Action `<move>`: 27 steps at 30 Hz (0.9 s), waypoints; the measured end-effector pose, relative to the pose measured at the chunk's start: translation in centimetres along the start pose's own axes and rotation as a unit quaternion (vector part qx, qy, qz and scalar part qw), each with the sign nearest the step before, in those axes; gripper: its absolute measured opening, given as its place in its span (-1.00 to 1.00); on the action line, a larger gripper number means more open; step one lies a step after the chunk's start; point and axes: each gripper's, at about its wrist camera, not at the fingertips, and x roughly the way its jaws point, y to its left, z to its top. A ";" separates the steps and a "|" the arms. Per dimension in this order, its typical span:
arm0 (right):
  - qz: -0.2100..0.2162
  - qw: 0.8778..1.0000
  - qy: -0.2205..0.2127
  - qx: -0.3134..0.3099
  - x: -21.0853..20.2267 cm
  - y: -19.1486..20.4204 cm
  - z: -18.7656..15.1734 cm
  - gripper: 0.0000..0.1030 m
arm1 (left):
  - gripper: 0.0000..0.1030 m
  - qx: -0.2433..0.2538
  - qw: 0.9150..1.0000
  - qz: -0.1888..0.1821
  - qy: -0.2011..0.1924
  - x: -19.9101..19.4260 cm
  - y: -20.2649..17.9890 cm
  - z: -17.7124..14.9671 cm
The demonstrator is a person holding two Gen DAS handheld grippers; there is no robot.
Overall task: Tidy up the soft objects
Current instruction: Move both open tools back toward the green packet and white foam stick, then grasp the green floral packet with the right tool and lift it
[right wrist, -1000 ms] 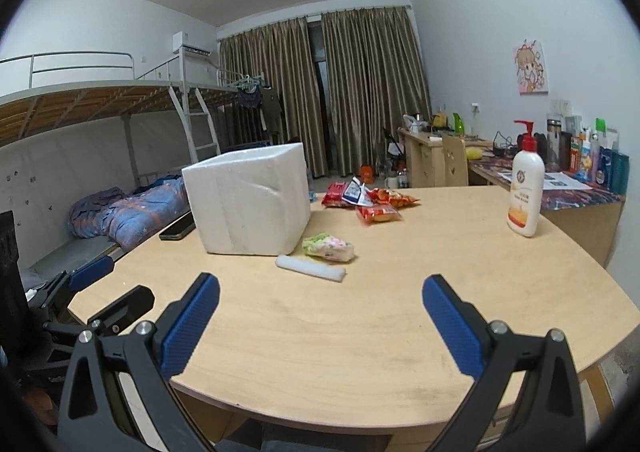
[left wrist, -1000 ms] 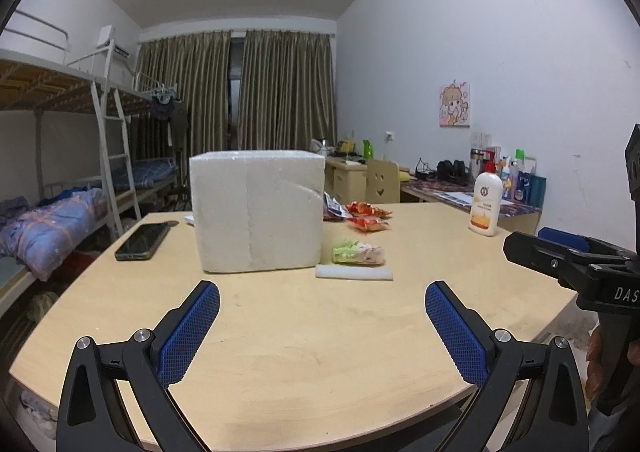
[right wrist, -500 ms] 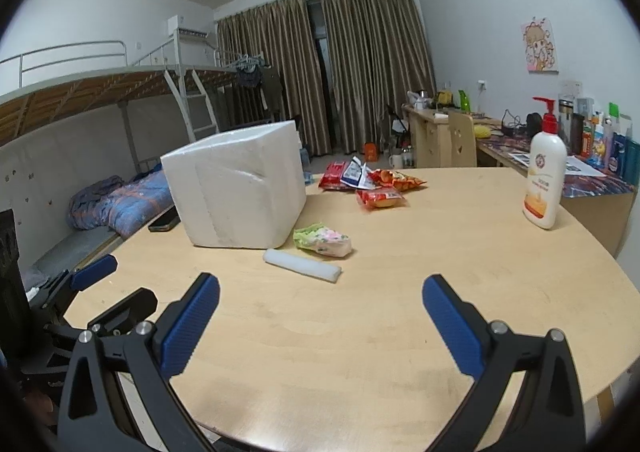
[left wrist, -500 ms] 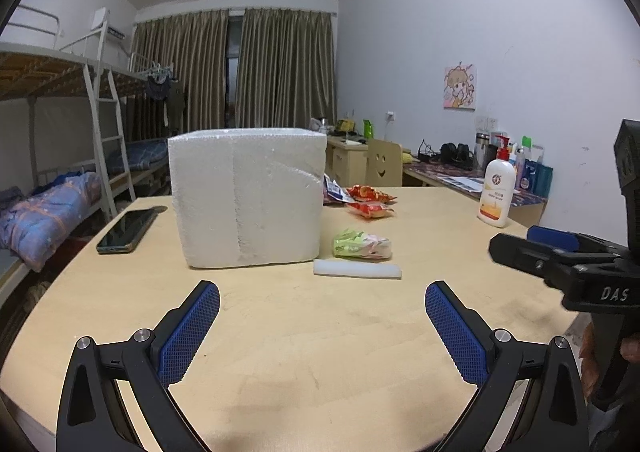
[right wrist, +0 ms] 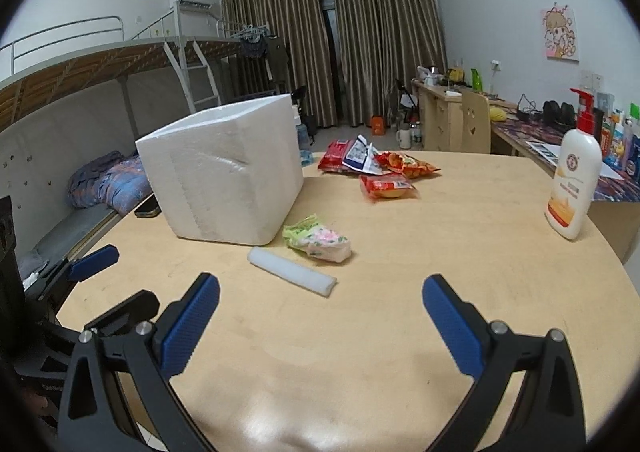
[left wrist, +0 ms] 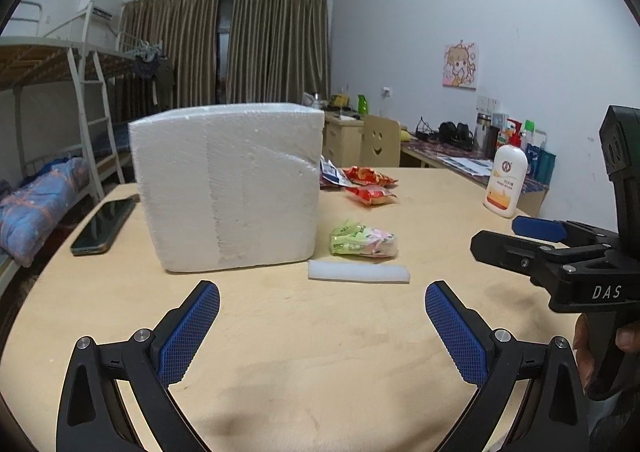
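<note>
left gripper jaws apart, empty | right gripper wide too, lined up on white foam roll | white polystyrene box waiting beside it

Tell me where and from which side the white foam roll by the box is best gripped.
Probably at its middle, across the narrow width, from above. The white foam roll lies flat on the table, long and thin, apart from the snack pack behind it. The open right gripper is nearest.
</note>
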 end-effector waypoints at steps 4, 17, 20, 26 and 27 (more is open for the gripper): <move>0.012 1.000 0.023 -0.005 1.4 -0.6 0.7 0.99 | 0.99 -0.004 1.000 -0.012 0.018 1.7 0.1 0.5; 0.042 0.996 0.071 -0.015 5.8 -2.8 3.0 0.99 | 0.99 0.003 0.997 -0.031 0.067 6.7 0.0 1.9; 0.061 0.994 0.090 -0.031 6.9 -2.8 3.5 0.99 | 0.99 0.004 0.996 -0.042 0.082 7.9 -0.2 1.9; 0.074 0.985 0.124 -0.097 9.5 -1.4 4.7 0.99 | 0.99 -0.026 0.992 -0.052 0.117 9.5 0.1 1.9; 0.073 0.983 0.130 -0.107 9.9 -1.2 4.8 0.97 | 0.99 -0.032 0.991 -0.052 0.120 9.7 0.3 1.9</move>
